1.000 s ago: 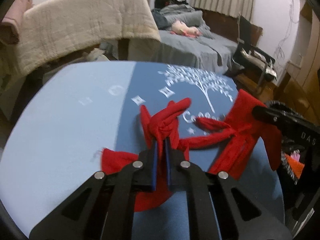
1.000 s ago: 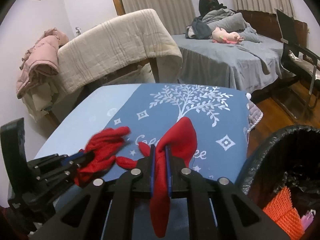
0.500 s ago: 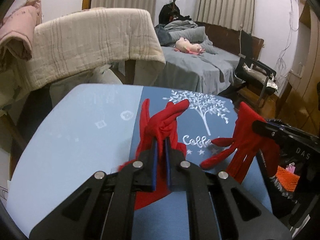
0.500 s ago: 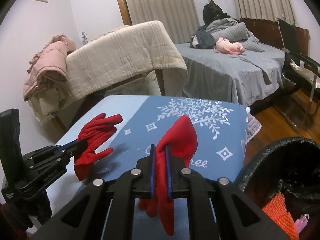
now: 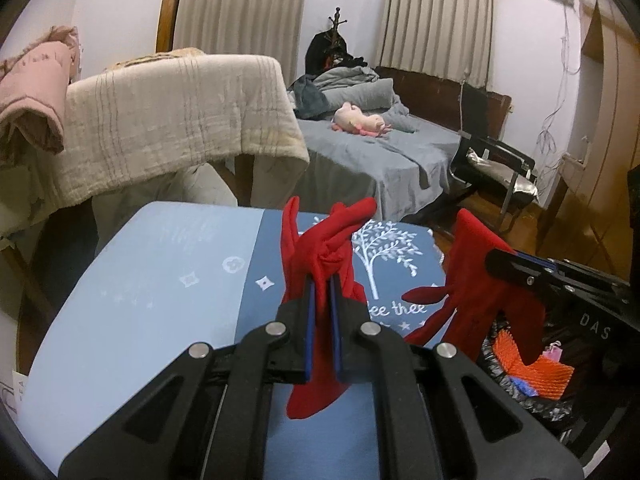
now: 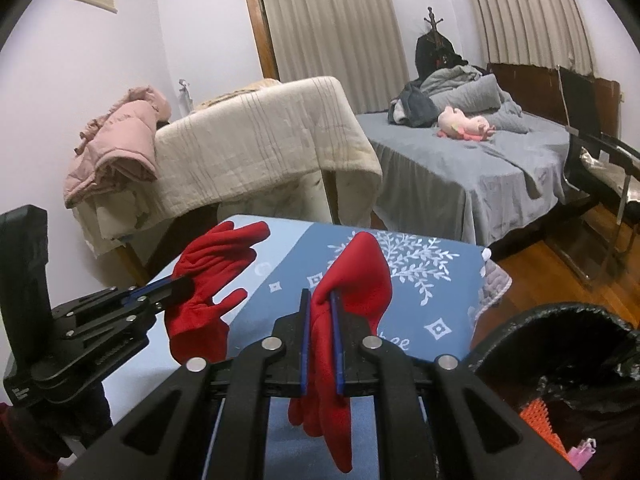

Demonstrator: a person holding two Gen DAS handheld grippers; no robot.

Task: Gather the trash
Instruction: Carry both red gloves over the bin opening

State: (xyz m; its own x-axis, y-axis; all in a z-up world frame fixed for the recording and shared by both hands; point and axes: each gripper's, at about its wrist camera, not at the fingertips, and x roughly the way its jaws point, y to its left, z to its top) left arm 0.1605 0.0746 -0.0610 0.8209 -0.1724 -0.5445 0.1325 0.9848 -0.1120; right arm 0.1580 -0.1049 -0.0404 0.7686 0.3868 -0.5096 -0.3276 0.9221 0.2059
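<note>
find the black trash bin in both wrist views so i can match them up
Left wrist view: the black trash bin sits at the lower right, partly behind the right gripper and its red glove; orange netting shows inside.
Right wrist view: the bin fills the lower right corner, beside the blue table.
Shared landmark: the pink plush toy on the grey bed.

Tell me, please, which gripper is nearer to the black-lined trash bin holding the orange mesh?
Right. The right gripper, shut on a red fabric glove, hangs beside the trash bin. The left gripper, shut on the other red glove, is farther away, over the blue tablecloth.
</note>
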